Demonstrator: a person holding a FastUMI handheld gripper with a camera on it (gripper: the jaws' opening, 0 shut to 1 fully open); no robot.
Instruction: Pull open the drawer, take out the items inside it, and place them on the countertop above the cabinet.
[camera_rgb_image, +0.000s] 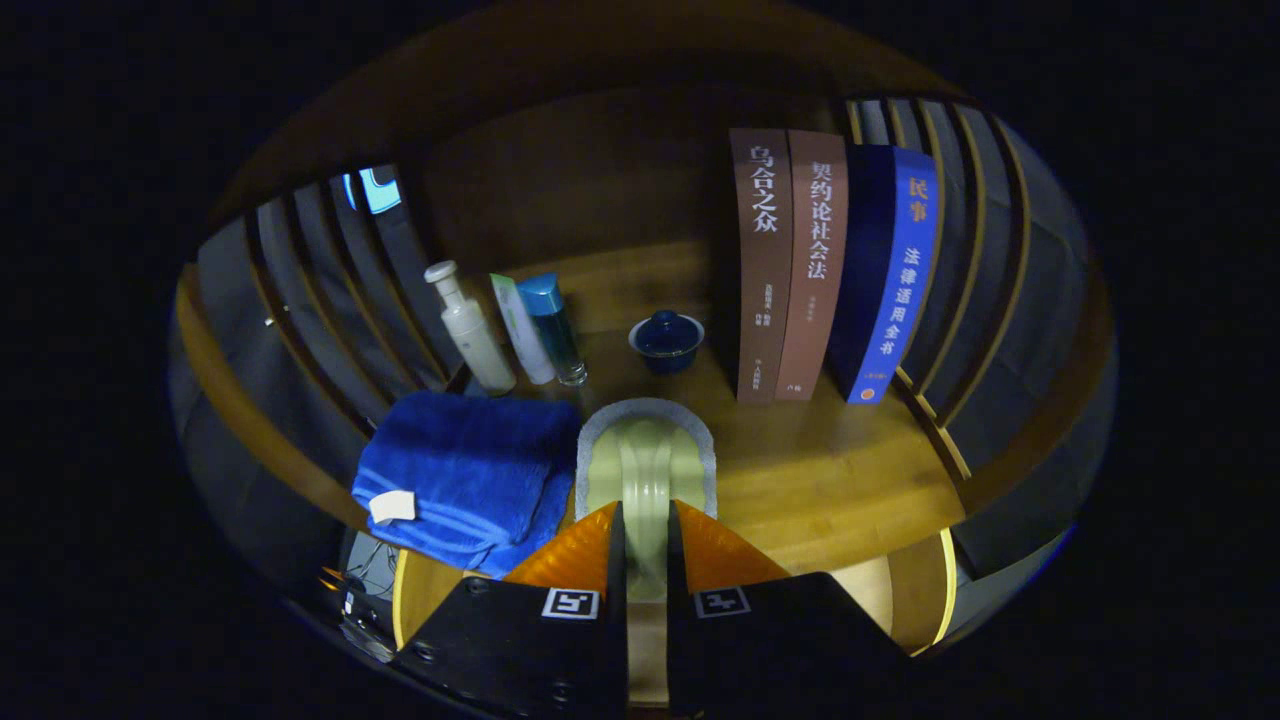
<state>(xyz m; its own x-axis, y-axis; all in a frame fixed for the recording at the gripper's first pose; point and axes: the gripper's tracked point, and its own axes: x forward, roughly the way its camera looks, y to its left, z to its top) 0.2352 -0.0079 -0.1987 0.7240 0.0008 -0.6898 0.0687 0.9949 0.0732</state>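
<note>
My gripper (645, 512) is shut on the raised middle ridge of a pale green pad-like item with a grey rim (647, 450). The item reaches forward from the fingers over the wooden countertop (830, 470); whether it rests on the wood I cannot tell. Just left of it lies a folded blue towel (465, 470) with a white tag, hanging slightly over the countertop's front edge. Below that edge, on both sides of the fingers, lighter wood with a pale rim (905, 595) shows, perhaps the drawer.
Beyond the item stand a white pump bottle (468, 330), a white tube (522, 330), a blue-capped clear bottle (556, 330) and a dark blue lidded cup (667, 340). Three upright books (815, 270) stand at the right. Slatted side walls flank the shelf.
</note>
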